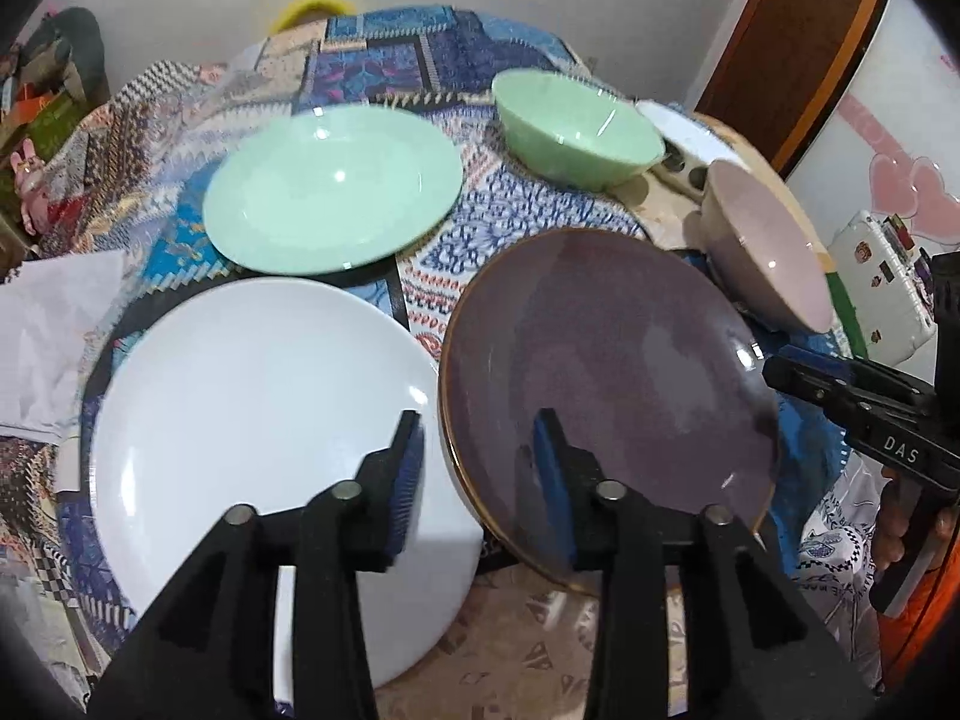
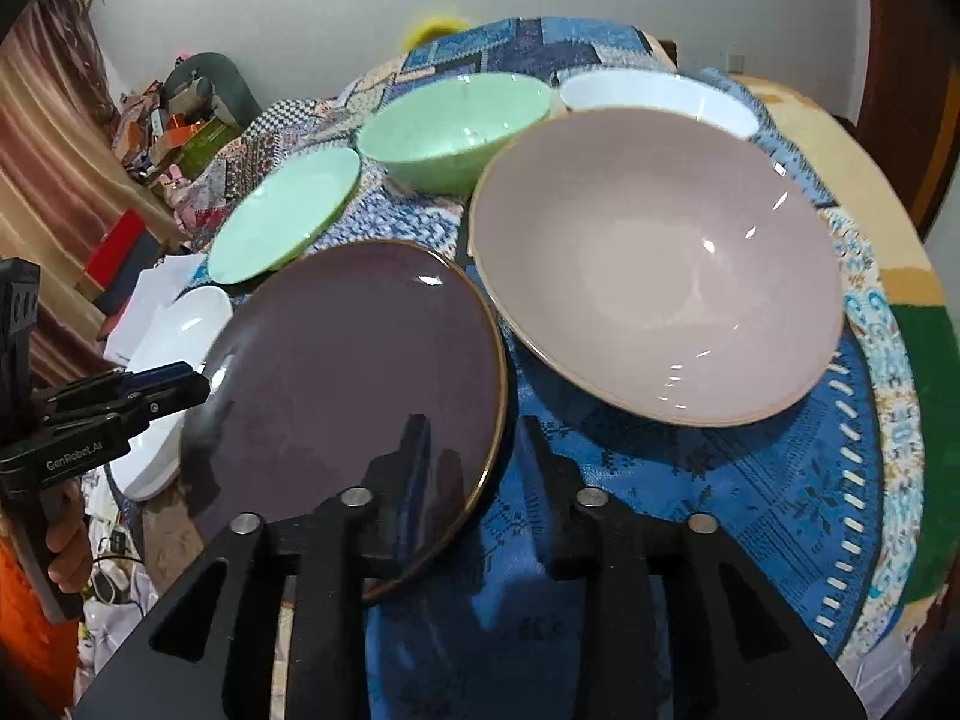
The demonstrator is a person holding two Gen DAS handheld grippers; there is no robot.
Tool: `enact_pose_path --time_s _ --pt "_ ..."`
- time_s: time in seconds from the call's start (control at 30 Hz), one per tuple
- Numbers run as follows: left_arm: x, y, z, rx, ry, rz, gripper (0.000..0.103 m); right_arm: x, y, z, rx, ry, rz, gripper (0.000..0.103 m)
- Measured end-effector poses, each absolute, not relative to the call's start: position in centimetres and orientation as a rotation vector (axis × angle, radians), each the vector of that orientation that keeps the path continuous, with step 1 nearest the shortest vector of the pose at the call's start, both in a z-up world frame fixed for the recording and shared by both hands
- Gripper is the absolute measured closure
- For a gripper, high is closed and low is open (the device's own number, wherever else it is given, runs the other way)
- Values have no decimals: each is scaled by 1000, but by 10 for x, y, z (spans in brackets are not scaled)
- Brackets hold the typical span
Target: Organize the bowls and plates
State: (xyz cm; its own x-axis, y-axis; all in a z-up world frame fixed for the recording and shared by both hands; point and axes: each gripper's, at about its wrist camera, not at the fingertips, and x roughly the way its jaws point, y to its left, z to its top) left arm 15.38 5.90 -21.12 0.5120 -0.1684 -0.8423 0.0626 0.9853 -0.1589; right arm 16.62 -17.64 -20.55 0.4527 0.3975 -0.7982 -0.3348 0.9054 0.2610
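A dark purple plate (image 1: 606,384) lies front right on the patterned tablecloth, beside a white plate (image 1: 252,408), with a mint green plate (image 1: 333,189) behind. A green bowl (image 1: 576,129), a pale lilac bowl (image 1: 768,240) and a white bowl (image 2: 660,99) stand further back. My left gripper (image 1: 480,450) is open, its fingers straddling the gap between the white plate and the purple plate's left rim. My right gripper (image 2: 474,450) is open over the purple plate's (image 2: 348,384) right rim, with the lilac bowl (image 2: 654,264) just beyond. Neither holds anything.
White paper (image 1: 48,324) lies at the table's left edge. A power strip (image 1: 678,162) sits behind the lilac bowl. A wooden door frame (image 1: 798,54) and a white case (image 1: 888,276) are at the right. Cluttered boxes (image 2: 174,120) stand at the far left.
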Motion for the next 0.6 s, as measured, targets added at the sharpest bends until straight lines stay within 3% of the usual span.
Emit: enact_pose_path --time_s 0.17,0.43,0.6 --pt "136 64 -188 -95 955 -113 42 156 -170 -187 64 953 471 58" --pt "105 88 -161 -92 878 -25 15 142 -144 -167 42 901 531 53" --pt "89 113 -158 -121 870 29 11 139 -122 -163 25 893 582 51"
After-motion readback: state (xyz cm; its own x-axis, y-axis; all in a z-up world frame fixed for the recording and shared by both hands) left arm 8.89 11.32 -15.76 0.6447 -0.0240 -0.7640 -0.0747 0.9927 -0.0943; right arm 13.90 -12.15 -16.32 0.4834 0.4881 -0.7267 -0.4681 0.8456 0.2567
